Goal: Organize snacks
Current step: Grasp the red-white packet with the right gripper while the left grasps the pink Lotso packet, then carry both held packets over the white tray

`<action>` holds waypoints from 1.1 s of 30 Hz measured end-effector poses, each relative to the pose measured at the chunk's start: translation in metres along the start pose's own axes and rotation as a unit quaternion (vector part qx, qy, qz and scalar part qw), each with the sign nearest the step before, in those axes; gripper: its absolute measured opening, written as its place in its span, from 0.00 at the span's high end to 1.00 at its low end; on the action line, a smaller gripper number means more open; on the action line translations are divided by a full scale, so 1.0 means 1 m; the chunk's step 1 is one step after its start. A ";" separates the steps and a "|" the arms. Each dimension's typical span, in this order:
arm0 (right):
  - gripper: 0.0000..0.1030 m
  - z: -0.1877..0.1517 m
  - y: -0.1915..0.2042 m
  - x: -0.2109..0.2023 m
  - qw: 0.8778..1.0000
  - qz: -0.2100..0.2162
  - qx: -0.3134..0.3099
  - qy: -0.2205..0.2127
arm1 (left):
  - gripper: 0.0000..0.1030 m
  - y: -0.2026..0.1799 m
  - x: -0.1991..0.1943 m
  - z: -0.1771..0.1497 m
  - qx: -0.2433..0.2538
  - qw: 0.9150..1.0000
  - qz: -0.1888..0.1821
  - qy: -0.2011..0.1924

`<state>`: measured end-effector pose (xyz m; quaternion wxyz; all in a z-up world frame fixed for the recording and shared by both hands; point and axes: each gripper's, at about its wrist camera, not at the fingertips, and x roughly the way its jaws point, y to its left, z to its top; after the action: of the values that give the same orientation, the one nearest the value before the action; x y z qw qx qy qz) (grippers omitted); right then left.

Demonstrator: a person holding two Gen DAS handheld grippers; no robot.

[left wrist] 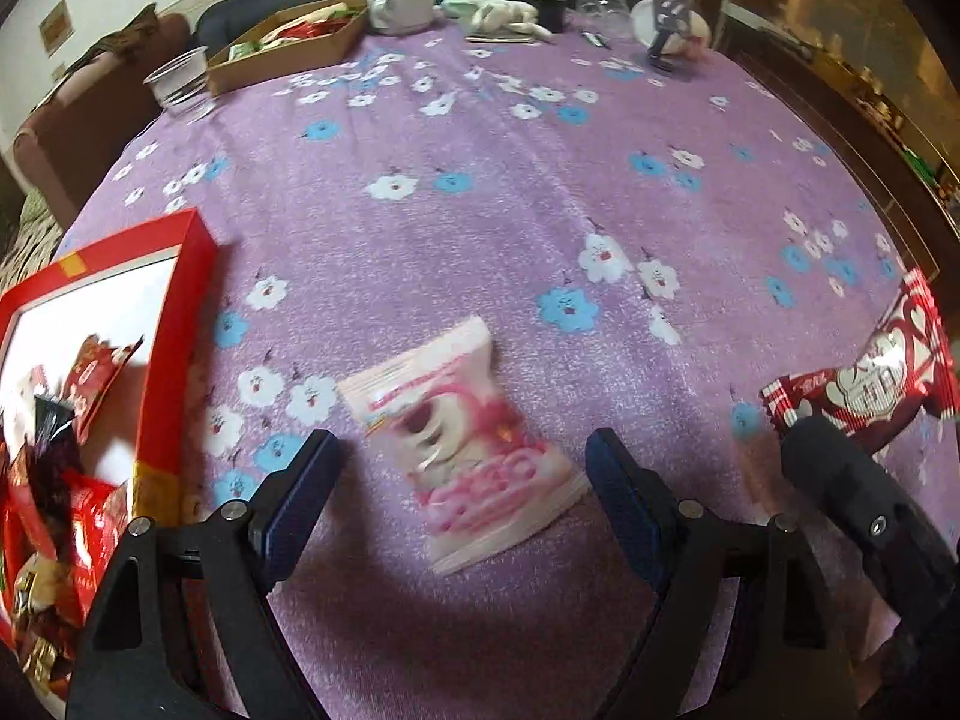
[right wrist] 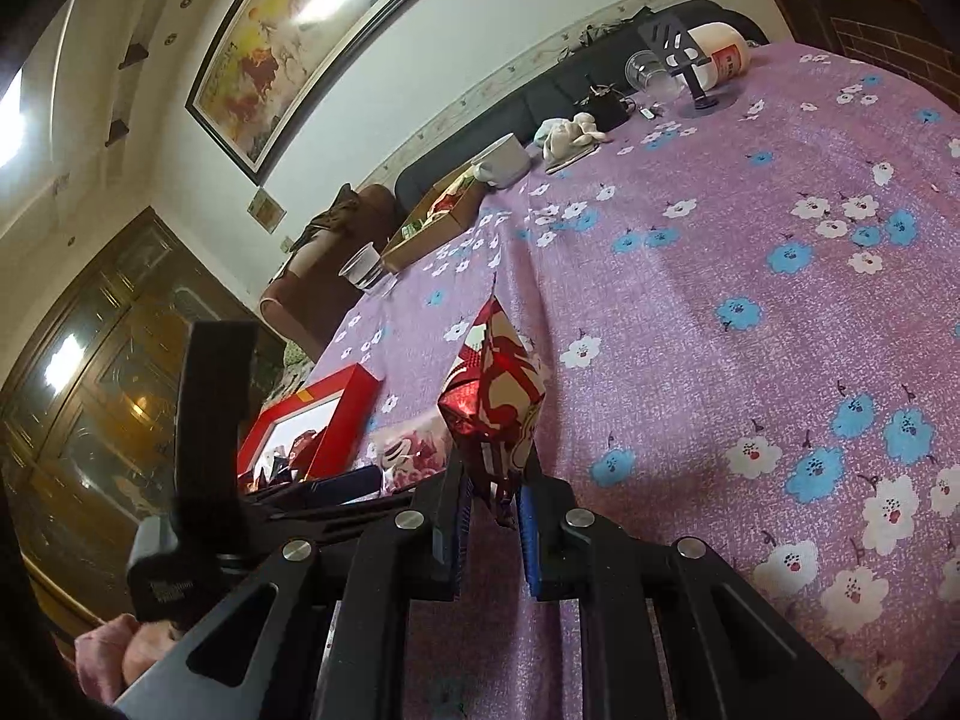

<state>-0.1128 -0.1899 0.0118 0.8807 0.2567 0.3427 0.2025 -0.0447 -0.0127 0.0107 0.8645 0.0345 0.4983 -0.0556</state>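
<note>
A pink and white snack packet [left wrist: 465,450] lies flat on the purple flowered tablecloth [left wrist: 480,192], between the fingers of my open left gripper [left wrist: 462,450], which hovers around it. My right gripper [right wrist: 495,504] is shut on a red and white snack packet [right wrist: 495,396] and holds it upright above the cloth; that packet also shows at the right edge of the left wrist view [left wrist: 864,384]. A red box [left wrist: 174,348] with several red snack packets inside stands at the left; it also shows in the right wrist view [right wrist: 336,414].
At the far side of the table stand a brown cardboard tray of snacks [left wrist: 288,42], a clear plastic cup [left wrist: 180,81], a white bowl [left wrist: 402,6], a plush toy [left wrist: 504,12], a clear cup [left wrist: 600,3] and a phone stand [left wrist: 666,24]. A dark cabinet [left wrist: 840,60] borders the right.
</note>
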 end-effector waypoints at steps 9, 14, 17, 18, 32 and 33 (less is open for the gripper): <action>0.86 0.000 0.000 0.003 1.000 -0.003 -0.001 0.003 | 0.52 0.025 -0.004 0.003 -0.014 0.999 -0.021 -0.028; 0.86 0.000 0.001 0.003 1.000 -0.005 -0.005 0.006 | 0.61 0.032 -0.006 0.000 -0.014 0.999 -0.034 -0.032; 0.86 0.000 0.001 0.003 1.000 -0.005 -0.005 0.006 | 0.61 0.034 -0.010 -0.003 -0.016 0.998 -0.044 -0.033; 0.86 0.000 0.001 0.003 1.000 -0.005 -0.005 0.006 | 0.61 0.034 -0.011 -0.004 -0.013 0.998 -0.045 -0.035; 0.86 0.000 0.002 0.003 1.000 -0.008 -0.006 0.005 | 0.61 0.033 -0.076 -0.029 0.015 0.992 -0.036 -0.117; 0.86 0.000 0.002 0.003 1.000 -0.009 -0.006 0.004 | 0.61 0.035 -0.084 -0.030 0.014 0.991 -0.033 -0.129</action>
<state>-0.1111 -0.1870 0.0120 0.8825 0.2476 0.3478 0.1971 -0.1071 0.0311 0.0687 0.9188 0.0232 0.3823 -0.0950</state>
